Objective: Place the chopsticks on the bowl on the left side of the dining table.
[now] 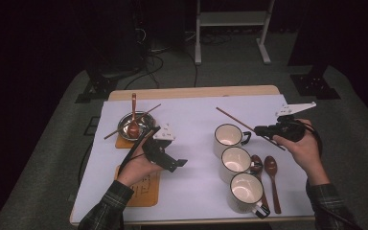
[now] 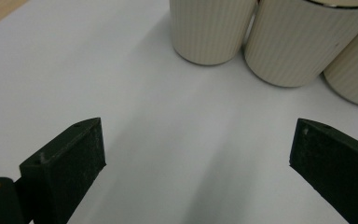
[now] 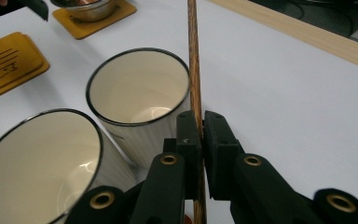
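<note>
My right gripper (image 1: 261,130) hangs above the table just right of the farthest mug, shut on a brown chopstick (image 1: 235,119) that slants back and to the left. In the right gripper view the chopstick (image 3: 194,70) runs straight up between the pressed pads of that gripper (image 3: 201,126). My left gripper (image 1: 172,153) is left of the mugs and points toward them. Its jaws stand wide apart over bare white sheet with nothing between them (image 2: 200,154). Three cream ribbed mugs (image 1: 236,160) stand in a row, and their sides (image 2: 209,28) show in the left gripper view.
A metal bowl (image 1: 134,125) holding a wooden spoon and a second chopstick sits on an orange coaster at back left. A yellow coaster (image 1: 143,189) lies near the front left edge. Two wooden spoons (image 1: 271,177) lie right of the mugs. A white sheet (image 1: 191,115) covers the table.
</note>
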Tool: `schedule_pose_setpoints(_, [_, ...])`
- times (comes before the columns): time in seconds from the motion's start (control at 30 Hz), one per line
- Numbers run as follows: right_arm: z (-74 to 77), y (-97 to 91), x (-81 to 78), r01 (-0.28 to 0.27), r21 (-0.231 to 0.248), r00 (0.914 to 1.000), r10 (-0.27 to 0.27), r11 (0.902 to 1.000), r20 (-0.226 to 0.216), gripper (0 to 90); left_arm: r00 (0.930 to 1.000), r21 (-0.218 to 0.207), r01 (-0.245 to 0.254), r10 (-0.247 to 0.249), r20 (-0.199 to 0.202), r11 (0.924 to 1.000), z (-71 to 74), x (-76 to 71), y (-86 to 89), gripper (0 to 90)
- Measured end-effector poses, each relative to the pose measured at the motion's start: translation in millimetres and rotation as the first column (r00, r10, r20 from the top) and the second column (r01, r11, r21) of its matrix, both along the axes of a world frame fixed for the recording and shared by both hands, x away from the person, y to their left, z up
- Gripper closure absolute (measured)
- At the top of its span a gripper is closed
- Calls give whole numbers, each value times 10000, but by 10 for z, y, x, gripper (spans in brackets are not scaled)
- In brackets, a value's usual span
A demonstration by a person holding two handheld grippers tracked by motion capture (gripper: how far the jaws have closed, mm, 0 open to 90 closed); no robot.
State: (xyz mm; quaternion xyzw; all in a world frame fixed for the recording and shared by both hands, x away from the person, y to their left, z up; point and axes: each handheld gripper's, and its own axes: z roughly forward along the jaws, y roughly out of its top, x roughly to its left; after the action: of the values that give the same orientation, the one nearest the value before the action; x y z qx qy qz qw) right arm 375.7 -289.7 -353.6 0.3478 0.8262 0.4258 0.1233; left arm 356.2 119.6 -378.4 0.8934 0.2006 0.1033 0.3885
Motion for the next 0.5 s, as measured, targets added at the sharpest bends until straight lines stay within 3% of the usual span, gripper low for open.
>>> schedule_pose_setpoints(0.27, [-13, 219, 66, -764, -99, 9970, 764, 9970, -86, 845, 9994, -169, 297, -294, 168, 9994, 165, 61, -25, 21])
schedule_pose_setpoints(0.5, [-8, 456, 102, -1575, -242, 9874, 1571, 9872, -174, 845, 9982, -329, 531, -520, 312, 9980, 275, 126, -60, 21])
